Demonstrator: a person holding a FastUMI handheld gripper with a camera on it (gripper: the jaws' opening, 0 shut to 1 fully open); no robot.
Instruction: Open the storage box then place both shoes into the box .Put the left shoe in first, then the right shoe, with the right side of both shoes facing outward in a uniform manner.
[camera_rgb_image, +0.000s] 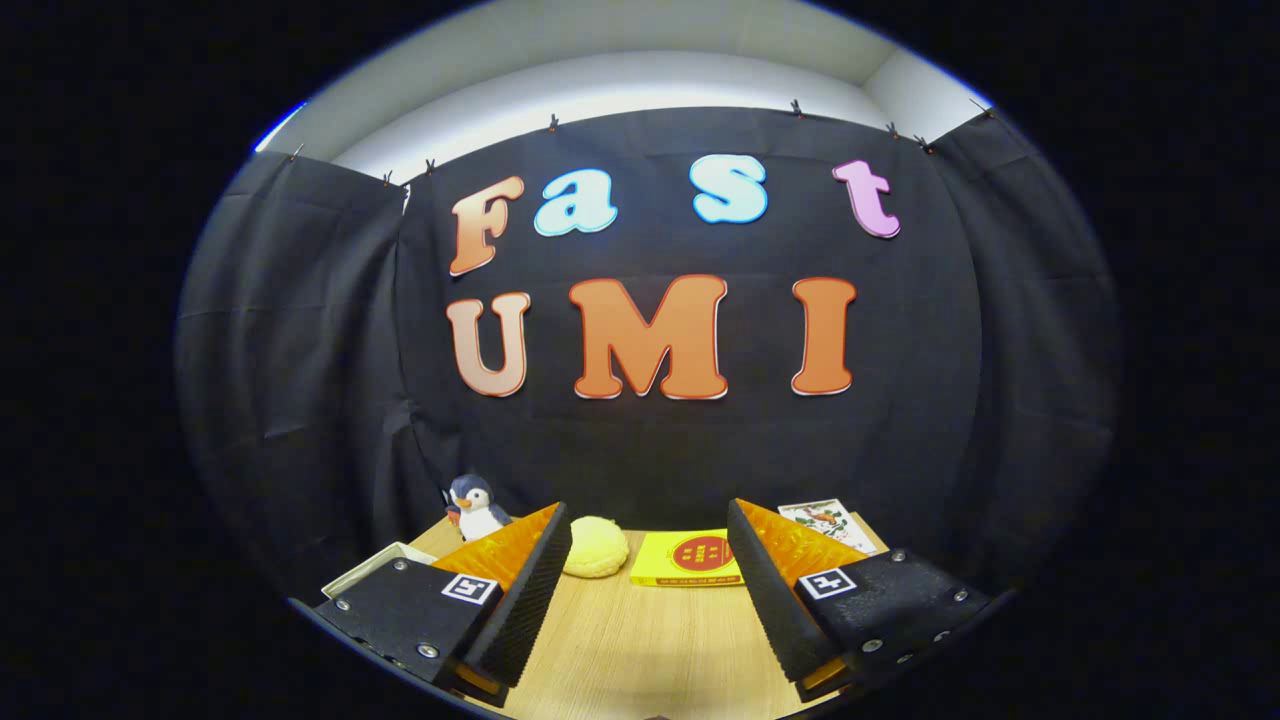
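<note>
Over the table (640, 640), gripper (650, 540) wide open, holding nothing; bun (596, 547) just ahead.

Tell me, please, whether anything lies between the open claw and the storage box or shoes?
That cannot be judged here. The open claw holds nothing, with bare table between its fingers; beyond lie a yellow bun and a yellow packet.

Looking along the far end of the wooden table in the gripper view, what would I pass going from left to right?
Toy penguin → pale yellow bun-like thing → flat yellow box → picture card. The bun and the box lie beyond the open gripper, which holds nothing.
</note>
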